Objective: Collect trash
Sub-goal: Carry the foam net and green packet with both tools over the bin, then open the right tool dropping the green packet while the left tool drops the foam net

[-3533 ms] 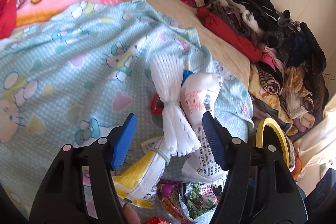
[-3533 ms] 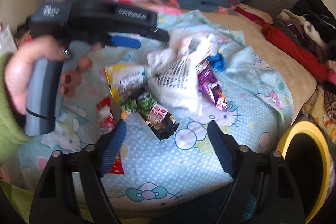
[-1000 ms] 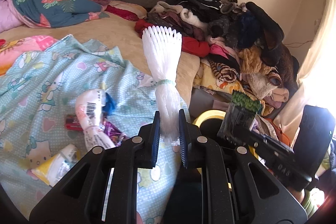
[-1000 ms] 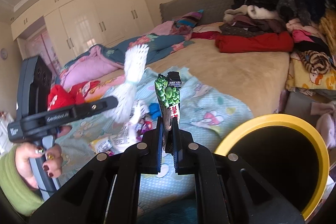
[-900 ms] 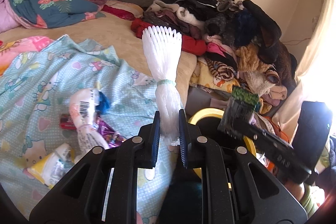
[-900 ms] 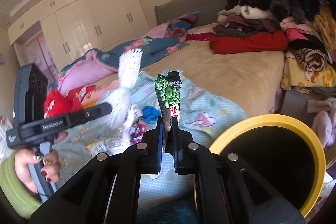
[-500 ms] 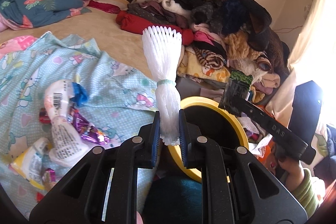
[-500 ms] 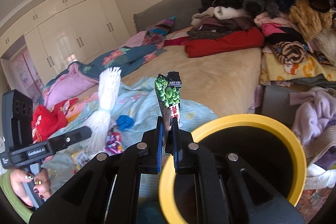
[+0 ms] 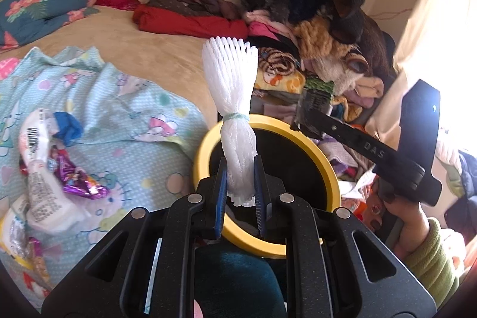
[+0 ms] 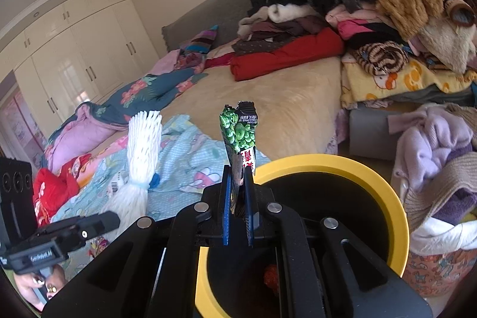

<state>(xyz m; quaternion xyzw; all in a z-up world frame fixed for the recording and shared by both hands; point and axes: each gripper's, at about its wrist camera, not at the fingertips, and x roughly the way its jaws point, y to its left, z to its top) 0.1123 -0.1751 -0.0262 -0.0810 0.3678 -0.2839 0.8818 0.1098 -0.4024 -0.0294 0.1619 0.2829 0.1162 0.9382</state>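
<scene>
Clutter fills the room around a black bin with a yellow rim point(image 9: 323, 160), which stands beside the bed at lower centre of both views. In the left wrist view, the left hand-held gripper point(image 9: 240, 184) is pressed together on the lower end of a white foam fruit net point(image 9: 231, 79) bound by a pale elastic band; the net stands upright in front of the bin's near rim. In the right wrist view, the right hand-held gripper point(image 10: 237, 198) pinches a green snack wrapper point(image 10: 239, 133) that sticks straight up, with the bin's mouth just right of it and below. Something small and red point(image 10: 269, 273) lies in the bottom of the bin.

More trash remains on the pale blue cartoon-print blanket point(image 9: 125, 109) at the left of the left wrist view: a crumpled white wrapper with a barcode point(image 9: 38, 163), a blue scrap point(image 9: 68, 125) beside it, and a purple foil wrapper point(image 9: 79, 178) touching it.

Behind the bin, a tall heap of clothes and plush items point(image 9: 298, 8) crowds the right side of the bed point(image 10: 283, 109), with a red folded garment point(image 10: 286, 52) at its foot. A lilac knitted garment point(image 10: 432, 145) is piled just right of the bin. White wardrobes point(image 10: 68, 55) line the wall at upper left of the right wrist view.
</scene>
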